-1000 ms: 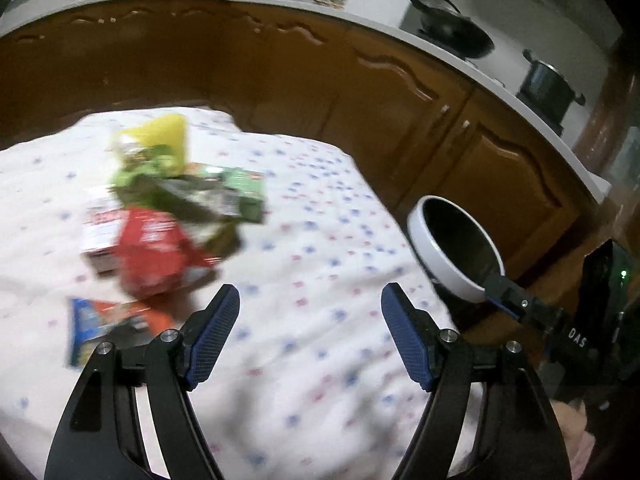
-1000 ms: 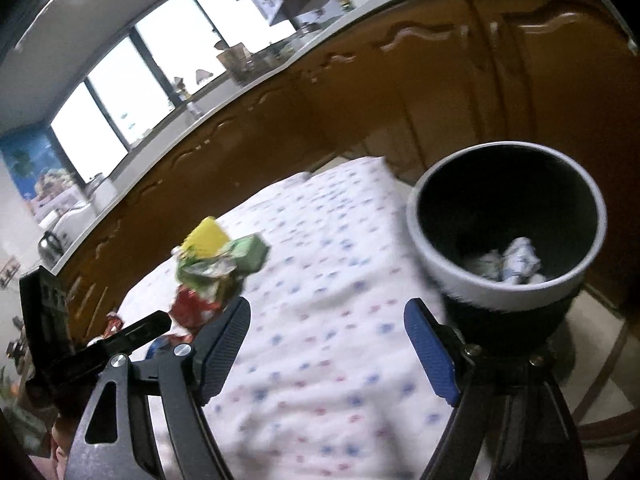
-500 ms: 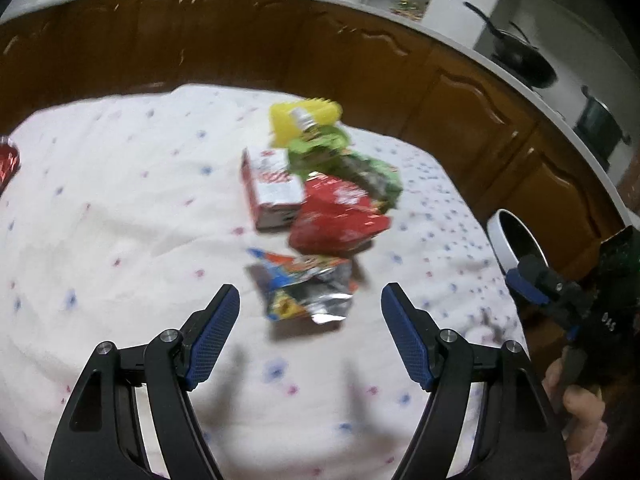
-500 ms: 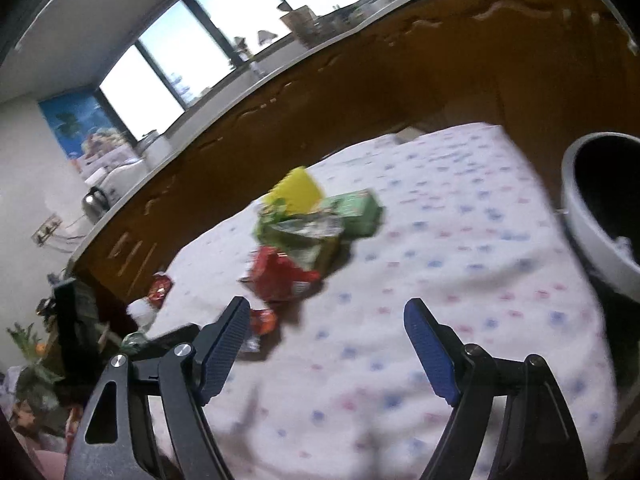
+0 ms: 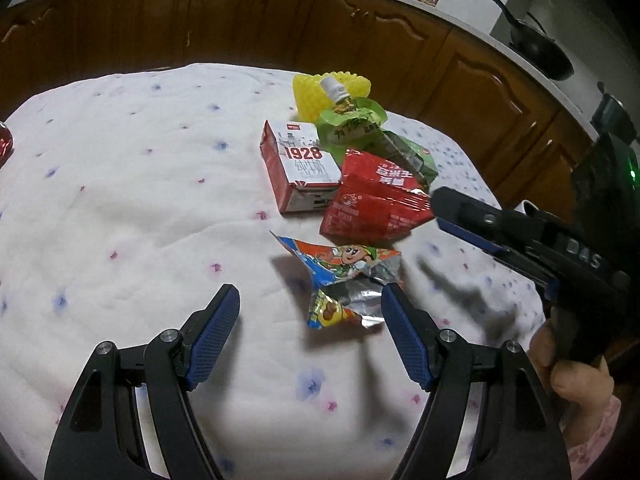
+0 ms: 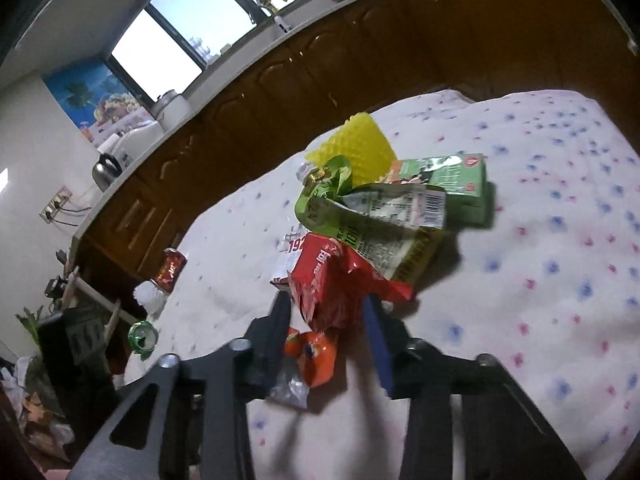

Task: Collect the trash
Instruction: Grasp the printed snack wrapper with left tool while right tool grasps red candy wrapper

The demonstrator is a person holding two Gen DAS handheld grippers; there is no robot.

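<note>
1. The left gripper (image 5: 310,312) is spread wide above the tablecloth (image 5: 120,184), holding nothing; its blue ribbed pads (image 5: 214,330) touch no trash.
2. The crumpled foil snack wrapper (image 5: 344,276), orange and blue outside and silver inside, lies flat just ahead, nearer the right-hand pad.
3. The right gripper (image 6: 326,312) has its two fingers partly closed on either side of the red wrapper (image 6: 324,280); the near end of that glossy, creased bag sits between them. Whether the pads actually press it, I cannot tell.
4. In the left wrist view the right gripper (image 5: 440,204) reaches in from the right, its tip at the edge of the red wrapper (image 5: 372,204).
5. The trash lies piled near the middle of the cloth:
   - one red and white milk carton (image 5: 300,172), box-shaped, printed "1928", lying on its side;
   - one green squeeze pouch (image 5: 348,124) with a white screw cap;
   - one yellow foam net (image 5: 312,92), bumpy and cup-shaped;
   - one green carton (image 6: 452,184), rectangular;
   - one flattened green printed bag (image 6: 392,224) with a barcode, resting over the red wrapper.
6. Well apart, near the far left edge of the cloth in the right wrist view, lie one red can (image 6: 172,270) and one green can (image 6: 142,334).
7. The cloth is soft, quilted and white with small blue and pink flowers.
</note>
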